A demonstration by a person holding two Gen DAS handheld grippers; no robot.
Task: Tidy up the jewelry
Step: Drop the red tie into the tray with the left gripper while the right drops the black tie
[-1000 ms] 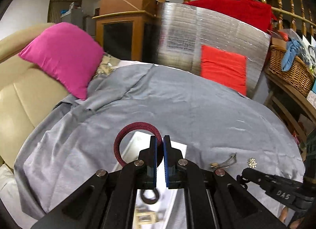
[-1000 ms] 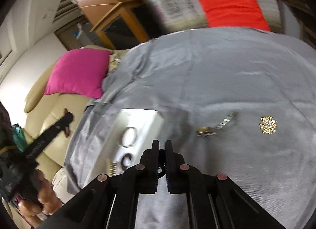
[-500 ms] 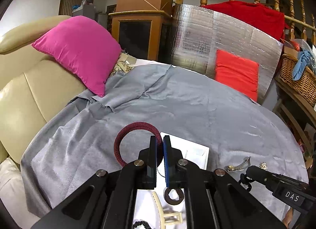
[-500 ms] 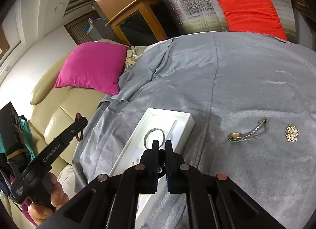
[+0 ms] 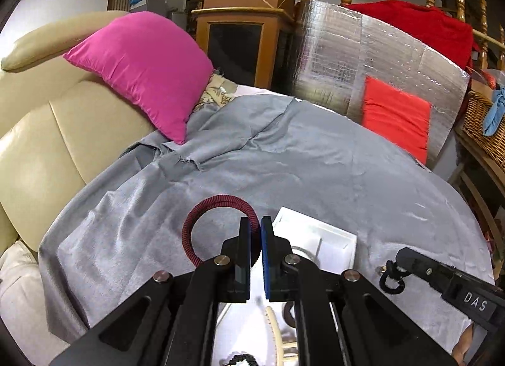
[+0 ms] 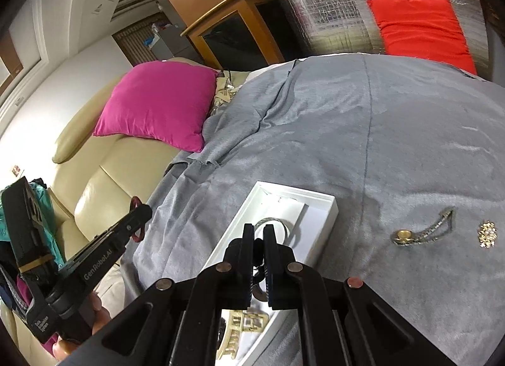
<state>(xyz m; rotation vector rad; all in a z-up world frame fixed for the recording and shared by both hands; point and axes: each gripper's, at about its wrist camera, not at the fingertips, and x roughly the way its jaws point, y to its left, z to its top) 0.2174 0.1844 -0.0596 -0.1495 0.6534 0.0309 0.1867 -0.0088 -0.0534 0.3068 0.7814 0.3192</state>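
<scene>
My left gripper [image 5: 256, 227] is shut on a dark red braided hair tie [image 5: 202, 224] and holds it above the left edge of a white tray [image 5: 318, 239]. In the right wrist view the left gripper [image 6: 139, 208] is off the tray's [image 6: 328, 211] left side. My right gripper [image 6: 258, 233] is shut on a small dark ring-shaped piece [image 6: 258, 271] above the tray; it also shows in the left wrist view [image 5: 391, 277]. The tray holds a silver bangle [image 6: 284, 224] and a cream hair claw [image 6: 246, 328]. A gold watch [image 6: 423, 233] and a sparkly brooch [image 6: 487, 233] lie on the grey cloth.
A grey cloth [image 6: 378, 132] covers the table. A beige sofa [image 5: 47, 132] with a pink cushion [image 5: 145, 72] stands to the left. A silver foil panel [image 5: 363, 63] with a red pad stands behind, and a wicker basket [image 5: 483, 126] at far right.
Both grippers have drawn back and left along the tray, still shut. The left one with the hair tie now sits over the tray's left edge; the watch and brooch lie farther right.
</scene>
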